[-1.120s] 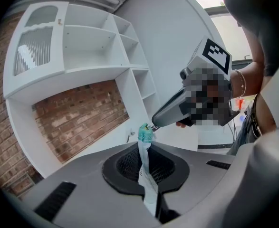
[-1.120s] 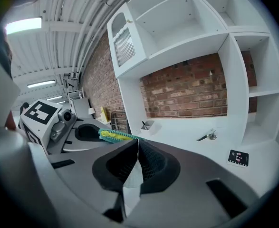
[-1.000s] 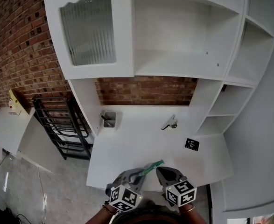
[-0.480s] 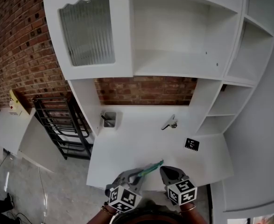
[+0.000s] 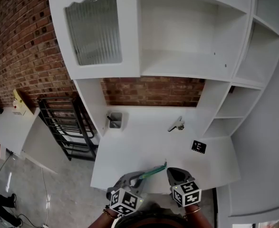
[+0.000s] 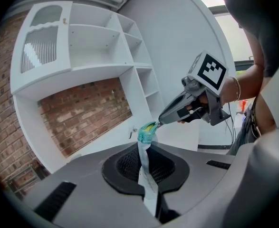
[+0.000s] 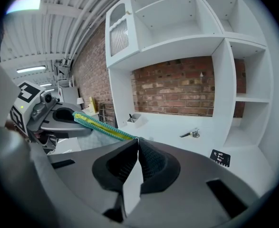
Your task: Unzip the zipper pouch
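Note:
A teal zipper pouch point(image 5: 151, 171) with a yellow zipper band hangs in the air over the front edge of the white table point(image 5: 144, 144), stretched between my two grippers. My left gripper point(image 5: 140, 176) is shut on one end of the pouch; in the left gripper view the pouch point(image 6: 147, 136) rises edge-on out of the shut left gripper point(image 6: 142, 150). My right gripper point(image 5: 169, 170) is shut at the pouch's other end. In the right gripper view the zipper band point(image 7: 101, 126) runs straight into the tip of the right gripper point(image 7: 138, 140). The zipper pull itself is hidden there.
At the back of the table stand a small grey cup with pens point(image 5: 114, 120), a metal object point(image 5: 176, 125) and a black marker card point(image 5: 197, 147). White shelves point(image 5: 187, 65) rise behind, a black rack point(image 5: 65, 132) stands to the left.
The head view has drifted slightly. Both grippers and the pouch keep the same places between them.

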A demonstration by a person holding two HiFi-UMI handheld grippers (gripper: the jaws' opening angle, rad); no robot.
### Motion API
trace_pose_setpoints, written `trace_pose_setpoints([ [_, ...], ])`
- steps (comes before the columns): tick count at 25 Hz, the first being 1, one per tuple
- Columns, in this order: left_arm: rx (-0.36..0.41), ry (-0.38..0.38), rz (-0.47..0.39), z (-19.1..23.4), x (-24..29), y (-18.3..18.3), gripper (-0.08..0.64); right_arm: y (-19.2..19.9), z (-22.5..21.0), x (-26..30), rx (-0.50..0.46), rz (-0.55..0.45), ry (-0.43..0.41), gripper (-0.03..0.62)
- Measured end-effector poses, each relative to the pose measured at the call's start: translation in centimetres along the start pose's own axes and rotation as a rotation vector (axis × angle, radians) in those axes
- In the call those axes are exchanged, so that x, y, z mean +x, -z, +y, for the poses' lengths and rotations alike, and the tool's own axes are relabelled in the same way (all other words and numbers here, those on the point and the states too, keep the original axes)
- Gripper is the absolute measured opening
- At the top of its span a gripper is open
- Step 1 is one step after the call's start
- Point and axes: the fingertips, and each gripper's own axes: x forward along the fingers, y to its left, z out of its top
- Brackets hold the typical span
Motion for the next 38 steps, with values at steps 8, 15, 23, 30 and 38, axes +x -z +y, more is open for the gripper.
trace_pose_setpoints([
  [8, -0.042, -0.003, 0.013, 1.0, -0.4, 1.2, 0.003, 0.4, -1.5, 0.0, -0.005, 0.013, 0.045, 0.006],
  [15, -0.049, 0.03, 0.018, 0.6, 0.3, 1.7, 0.003, 0.7, -2.7, 0.0, 0.002, 0.014, 0.075, 0.006],
  [23, -0.061, 0.045, -0.006, 1.1, 0.9, 1.3, 0.003, 0.5, -3.2, 0.1, 0.04, -0.031, 0.07, 0.012],
  [30, -0.064, 0.038, 0.014, 1.5, 1.7, 2.0, 0.003, 0.6, -5.0, -0.5, 0.091, -0.061, 0.101, 0.051],
  [38, -0.091, 0.022, 0.011, 3.0, 3.1, 1.8, 0.003, 1.0, -6.0, -1.0, 0.134, -0.085, 0.096, 0.049],
])
